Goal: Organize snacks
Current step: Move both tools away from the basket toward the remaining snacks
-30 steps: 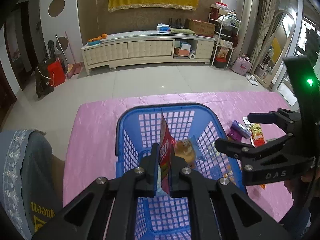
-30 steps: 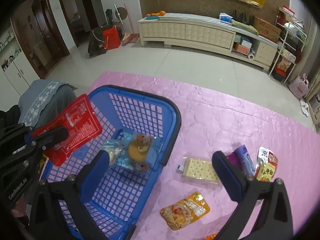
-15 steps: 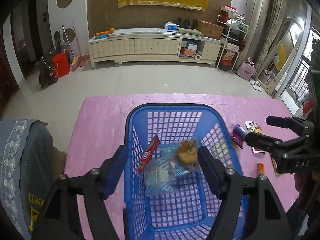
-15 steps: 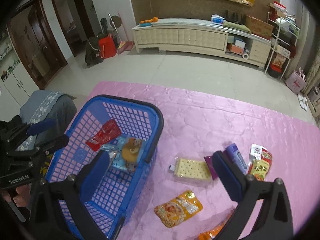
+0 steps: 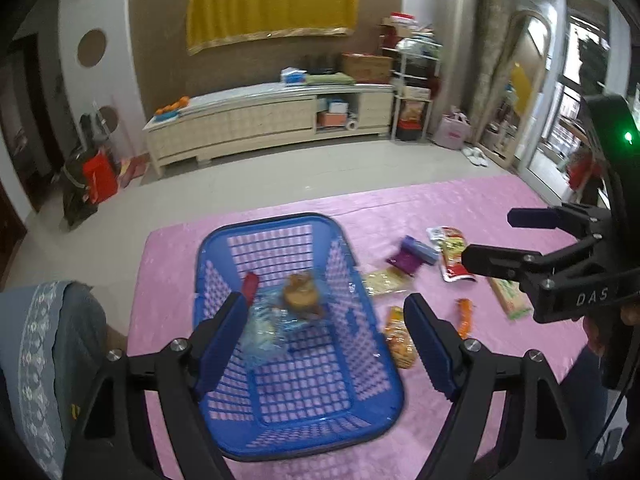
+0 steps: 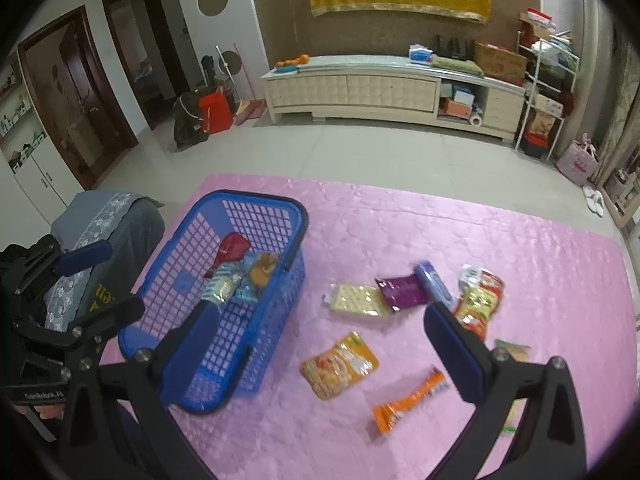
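Note:
A blue plastic basket [image 5: 368, 364] [image 6: 260, 200] stands on the pink mat. Inside lie a red packet [image 5: 250, 286] [image 6: 231, 249], a clear-wrapped brown cake [image 5: 301, 294] [image 6: 262, 267] and a blue-white packet [image 6: 222, 286]. My left gripper [image 5: 326, 344] is open and empty above the basket; it also shows in the right wrist view [image 6: 100, 276]. My right gripper [image 6: 320, 354] is open and empty above loose snacks: a cracker pack [image 6: 358, 300], a purple packet [image 6: 402, 292], a yellow pouch [image 6: 338, 364] and an orange stick [image 6: 408, 400].
A blue tube [image 6: 434, 284], a red-yellow bag [image 6: 478, 304] and a green-white pack [image 5: 510, 296] lie at the mat's right. A grey cushion [image 6: 104, 216] sits left of the basket. A cream cabinet [image 6: 360, 88] stands across the tiled floor.
My left gripper opened and dropped the red packet into the basket, then rose and drew back. My right gripper shifted right over the loose snacks.

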`<state>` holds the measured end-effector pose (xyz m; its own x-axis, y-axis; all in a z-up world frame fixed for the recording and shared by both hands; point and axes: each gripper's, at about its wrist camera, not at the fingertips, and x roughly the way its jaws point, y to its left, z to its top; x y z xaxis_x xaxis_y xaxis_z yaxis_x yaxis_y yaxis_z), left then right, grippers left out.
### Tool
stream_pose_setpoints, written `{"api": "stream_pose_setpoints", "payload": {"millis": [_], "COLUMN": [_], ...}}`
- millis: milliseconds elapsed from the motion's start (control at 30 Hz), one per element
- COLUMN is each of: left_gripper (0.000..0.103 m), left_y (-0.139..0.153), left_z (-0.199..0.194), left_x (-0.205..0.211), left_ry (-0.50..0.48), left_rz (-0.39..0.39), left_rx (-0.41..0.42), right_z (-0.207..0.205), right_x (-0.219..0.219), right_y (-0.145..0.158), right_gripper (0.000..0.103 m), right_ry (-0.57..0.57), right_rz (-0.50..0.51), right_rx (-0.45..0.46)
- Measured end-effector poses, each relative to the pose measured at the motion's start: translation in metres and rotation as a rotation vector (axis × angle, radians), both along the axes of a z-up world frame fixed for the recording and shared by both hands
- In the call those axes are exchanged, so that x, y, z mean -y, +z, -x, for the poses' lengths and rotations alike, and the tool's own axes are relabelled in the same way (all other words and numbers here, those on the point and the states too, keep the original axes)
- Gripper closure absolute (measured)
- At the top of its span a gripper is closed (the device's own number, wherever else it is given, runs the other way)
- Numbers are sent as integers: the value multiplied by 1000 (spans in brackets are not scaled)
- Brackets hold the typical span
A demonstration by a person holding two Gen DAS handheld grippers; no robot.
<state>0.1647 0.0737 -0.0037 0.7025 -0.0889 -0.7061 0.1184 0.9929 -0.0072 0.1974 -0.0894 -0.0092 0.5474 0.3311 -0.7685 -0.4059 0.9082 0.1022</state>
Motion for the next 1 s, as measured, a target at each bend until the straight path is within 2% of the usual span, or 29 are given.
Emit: {"api": "stream_pose_setpoints", "payload": {"millis": [100, 567, 767, 1000], "left_gripper": [21, 21, 21, 21], "left_y": [4, -2, -17, -43], "left_z": [7, 10, -1, -22], "left_x": [17, 99, 136, 166], "left_ry": [-25, -155, -204, -242], "left_rz": [-6, -20, -51, -74], "left_rx": [10, -9, -42, -104], "right_z": [10, 39, 37, 25], "right_x": [17, 108, 140, 172], "right_y": [4, 1, -10, -41], "right_gripper": [0, 0, 0, 0], "right_ry": [-17, -125, -165, -201], "right_rz": [1, -8, -17, 7], "right_rx": [3, -6, -31, -67]}}
